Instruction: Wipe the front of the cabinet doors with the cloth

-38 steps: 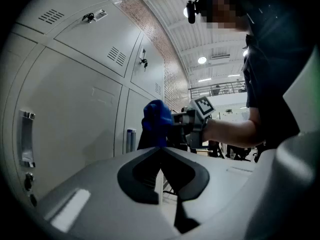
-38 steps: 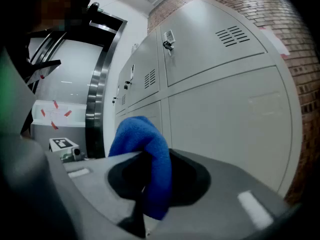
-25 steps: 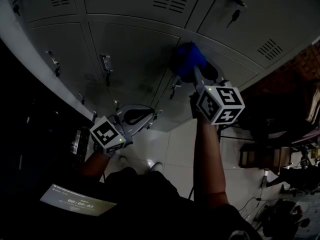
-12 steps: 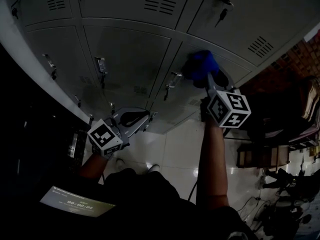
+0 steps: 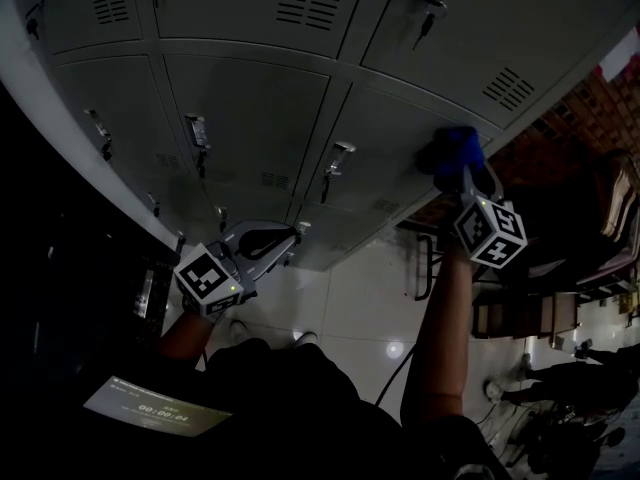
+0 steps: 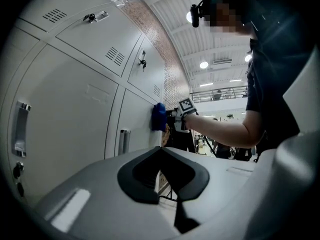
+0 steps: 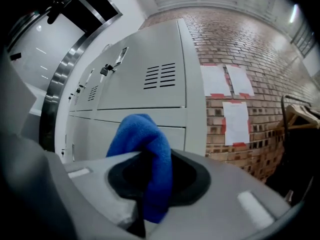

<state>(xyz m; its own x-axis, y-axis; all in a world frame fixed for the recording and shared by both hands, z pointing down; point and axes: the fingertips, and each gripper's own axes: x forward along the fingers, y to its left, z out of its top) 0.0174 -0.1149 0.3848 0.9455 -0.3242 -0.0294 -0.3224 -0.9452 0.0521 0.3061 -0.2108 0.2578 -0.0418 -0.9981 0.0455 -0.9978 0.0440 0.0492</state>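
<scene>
Left gripper (image 5: 272, 238) low near cabinet doors (image 5: 250, 108), jaws together, nothing between. Right gripper (image 5: 458, 171) clamped on blue cloth (image 5: 455, 146), pressed flat against door front at far right end of cabinet, just beside brick wall (image 7: 240, 49).

Blue cloth (image 7: 145, 149), light grey cabinet doors (image 5: 250, 118), reddish-brown brick wall (image 7: 240, 39), white paper sheets (image 7: 235, 121) edged red
</scene>
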